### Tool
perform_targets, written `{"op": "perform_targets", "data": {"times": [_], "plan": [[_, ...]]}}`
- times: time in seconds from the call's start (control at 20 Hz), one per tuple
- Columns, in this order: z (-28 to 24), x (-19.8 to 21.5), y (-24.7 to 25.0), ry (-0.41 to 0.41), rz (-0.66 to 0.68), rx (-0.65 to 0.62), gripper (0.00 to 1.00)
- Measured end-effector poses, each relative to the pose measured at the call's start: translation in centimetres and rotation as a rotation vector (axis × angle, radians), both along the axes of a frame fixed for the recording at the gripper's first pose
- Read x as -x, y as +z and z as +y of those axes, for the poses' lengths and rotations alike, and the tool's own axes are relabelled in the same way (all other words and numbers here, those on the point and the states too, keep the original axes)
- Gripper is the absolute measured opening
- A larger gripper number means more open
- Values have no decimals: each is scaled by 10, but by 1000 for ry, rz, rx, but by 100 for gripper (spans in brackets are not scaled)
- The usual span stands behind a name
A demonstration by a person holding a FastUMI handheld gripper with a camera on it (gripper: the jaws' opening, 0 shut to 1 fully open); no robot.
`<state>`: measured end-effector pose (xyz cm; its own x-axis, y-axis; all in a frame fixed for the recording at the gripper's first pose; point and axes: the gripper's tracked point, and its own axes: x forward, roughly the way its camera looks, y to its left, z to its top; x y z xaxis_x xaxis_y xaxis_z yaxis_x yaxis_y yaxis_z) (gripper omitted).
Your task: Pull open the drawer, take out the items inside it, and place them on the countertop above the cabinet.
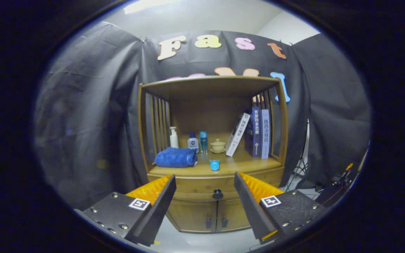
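drawer (202, 186) sits shut in the wooden cabinet (283, 116), under the surface (244, 162), its dark round knob (217, 194) between the spread jaws and beyond them. jaws stand wide apart, holding nothing; gripper (205, 188) faces the cabinet front. left to right on the surface: a folded blue towel (175, 157), a pump bottle (173, 137), two small bottles (198, 141), a lidded cup (218, 145), a small blue cup (214, 164), leaning books (255, 131). this fits either a drawer yet to be pulled or one emptied and closed again; its contents are hidden.
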<state>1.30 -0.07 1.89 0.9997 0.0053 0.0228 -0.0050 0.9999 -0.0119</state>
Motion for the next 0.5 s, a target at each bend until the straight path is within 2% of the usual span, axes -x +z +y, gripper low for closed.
{"op": "perform_targets", "data": {"times": [0.25,0.5], "plan": [[-5,36,34,23,-60,-26,99],[-11,51,37,37,-62,-5,99]]}}
